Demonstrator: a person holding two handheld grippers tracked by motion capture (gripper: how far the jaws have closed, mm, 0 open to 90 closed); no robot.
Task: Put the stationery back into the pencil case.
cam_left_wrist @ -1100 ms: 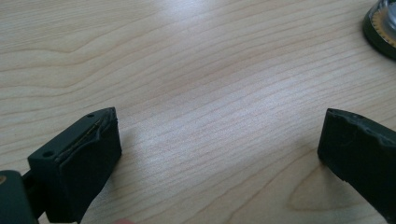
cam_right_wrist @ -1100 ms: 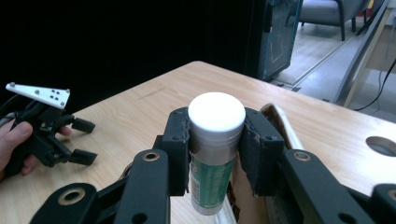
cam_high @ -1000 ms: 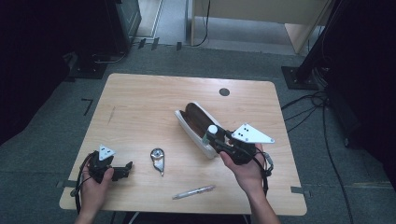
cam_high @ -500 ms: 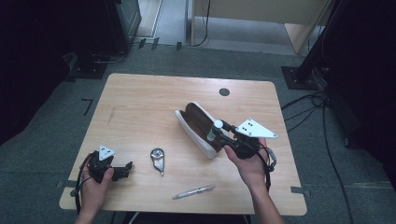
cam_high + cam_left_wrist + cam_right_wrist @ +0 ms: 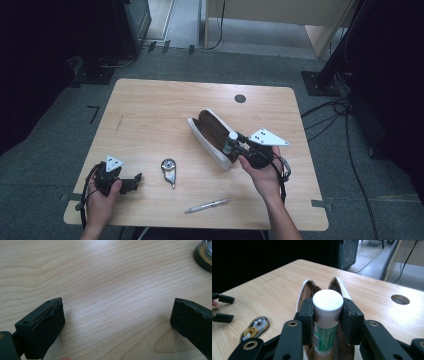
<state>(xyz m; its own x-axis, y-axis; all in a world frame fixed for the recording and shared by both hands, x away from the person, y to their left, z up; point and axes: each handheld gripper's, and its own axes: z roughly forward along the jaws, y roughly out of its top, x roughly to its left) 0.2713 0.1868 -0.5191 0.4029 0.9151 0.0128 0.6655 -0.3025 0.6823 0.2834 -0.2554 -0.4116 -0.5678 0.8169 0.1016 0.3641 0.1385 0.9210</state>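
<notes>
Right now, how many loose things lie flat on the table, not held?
3: the open case mid-table, the opener near the left gripper, the pen at the front edge. Inside the case, some may hide.

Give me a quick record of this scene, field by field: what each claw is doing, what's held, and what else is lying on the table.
right claw: shut on the white-capped tube, above the open pouch
tube: upright between the pads, green label, white cap on
pouch: brown inside, pale rim, mouth open, lying mid-table
left claw: open, nothing between the jaws, low over bare wood
metal tape measure: flat on the table between the two hands
pen: lying near the front edge
table: light wood, round hole near the far edge
</notes>
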